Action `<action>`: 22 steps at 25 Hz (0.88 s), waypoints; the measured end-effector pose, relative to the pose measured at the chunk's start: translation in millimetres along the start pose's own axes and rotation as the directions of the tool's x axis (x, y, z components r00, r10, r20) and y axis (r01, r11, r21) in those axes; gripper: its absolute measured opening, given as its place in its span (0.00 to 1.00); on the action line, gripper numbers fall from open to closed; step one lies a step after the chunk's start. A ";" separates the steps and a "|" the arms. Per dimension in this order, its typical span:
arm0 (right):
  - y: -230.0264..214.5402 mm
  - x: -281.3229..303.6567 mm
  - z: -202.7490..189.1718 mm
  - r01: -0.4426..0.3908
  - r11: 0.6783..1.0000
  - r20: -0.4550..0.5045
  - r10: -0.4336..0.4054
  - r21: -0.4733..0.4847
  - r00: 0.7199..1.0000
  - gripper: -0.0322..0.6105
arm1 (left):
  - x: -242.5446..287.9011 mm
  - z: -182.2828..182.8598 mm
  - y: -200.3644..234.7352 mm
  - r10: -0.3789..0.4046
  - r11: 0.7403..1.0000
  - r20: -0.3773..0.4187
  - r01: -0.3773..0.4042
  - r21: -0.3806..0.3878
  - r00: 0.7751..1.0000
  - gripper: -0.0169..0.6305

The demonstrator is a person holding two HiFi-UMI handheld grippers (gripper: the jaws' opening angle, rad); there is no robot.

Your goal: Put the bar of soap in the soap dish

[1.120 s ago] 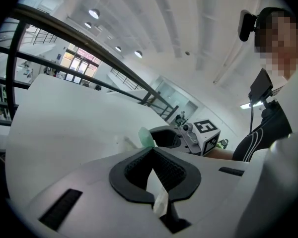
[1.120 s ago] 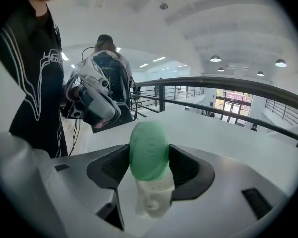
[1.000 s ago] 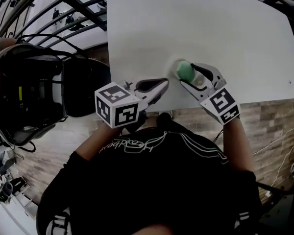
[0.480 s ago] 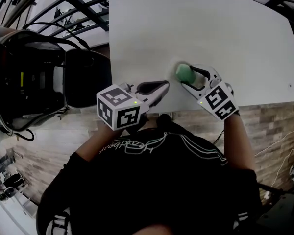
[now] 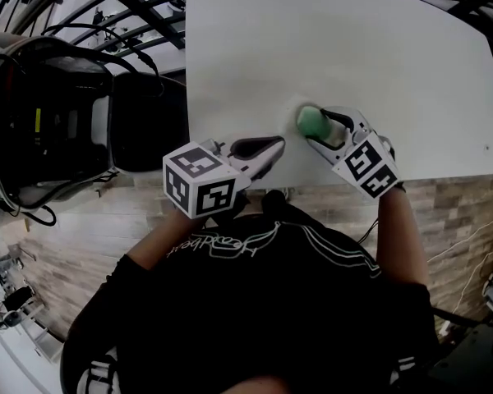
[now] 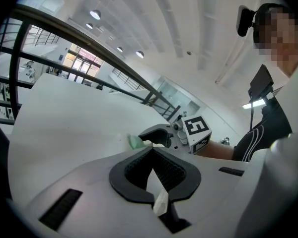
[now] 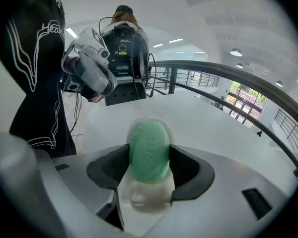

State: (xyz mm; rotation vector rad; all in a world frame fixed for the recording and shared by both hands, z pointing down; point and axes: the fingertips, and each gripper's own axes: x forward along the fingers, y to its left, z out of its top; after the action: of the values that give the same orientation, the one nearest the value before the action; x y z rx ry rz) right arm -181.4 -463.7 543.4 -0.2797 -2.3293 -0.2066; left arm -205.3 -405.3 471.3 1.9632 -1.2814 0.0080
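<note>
A green oval bar of soap (image 7: pixel 149 150) stands on edge between the pads of my right gripper (image 7: pixel 149 165), which is shut on it. Around and under the soap is a pale, see-through soap dish (image 7: pixel 142 195) on the white table; whether the soap rests in it I cannot tell. In the head view the soap (image 5: pixel 312 121) sits at the right gripper (image 5: pixel 311 126) tips, near the table's front edge. My left gripper (image 5: pixel 276 143) hovers just to the left, shut and holding nothing. The left gripper view shows its jaw tips (image 6: pixel 153 152) meeting, with the soap (image 6: pixel 135 142) beyond.
The white table (image 5: pixel 353 48) stretches away from both grippers. Its front edge runs just under them. A black chair and black equipment (image 5: pixel 57 130) stand left of the table. Dark railings (image 5: pixel 131 11) run behind at the top left.
The right gripper with the soap has turned and shifted very slightly. The left gripper has stayed where it was.
</note>
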 end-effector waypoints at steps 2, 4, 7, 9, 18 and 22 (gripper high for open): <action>1.3 -0.7 -0.3 -0.011 1.000 -0.006 0.011 -0.002 1.000 0.38 | -1.5 -1.0 -1.2 0.000 1.000 0.001 0.000 -0.007 1.000 0.04; 3.1 -1.0 -0.9 -0.023 1.000 -0.011 0.023 -0.004 1.000 0.38 | -3.4 -2.3 -2.4 0.004 1.000 0.002 -0.004 -0.010 1.000 0.04; 4.8 -1.8 -1.5 -0.033 0.999 -0.018 0.033 -0.003 0.999 0.38 | -6.8 -3.6 -4.1 0.009 1.000 0.004 -0.009 -0.008 1.000 0.04; 5.2 -3.3 -1.2 -0.034 0.999 -0.018 0.034 -0.005 0.999 0.38 | -8.9 -3.6 -5.4 0.013 1.000 0.007 -0.013 -0.005 1.000 0.04; 7.4 -5.9 1.8 -0.007 1.000 -0.003 0.007 0.020 1.000 0.38 | -22.7 -6.1 -12.4 0.016 1.000 0.017 -0.016 -0.001 1.000 0.04; 3.8 -10.3 11.2 0.054 0.998 0.050 -0.055 0.034 0.997 0.38 | -32.3 -9.6 -9.9 0.019 1.000 0.022 -0.019 -0.003 1.000 0.04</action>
State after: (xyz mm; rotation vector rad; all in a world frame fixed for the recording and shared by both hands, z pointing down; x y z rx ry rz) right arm -181.0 -458.9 528.4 -0.2078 -2.3900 -0.1906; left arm -209.7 -372.5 459.3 1.9540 -1.3143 -0.0060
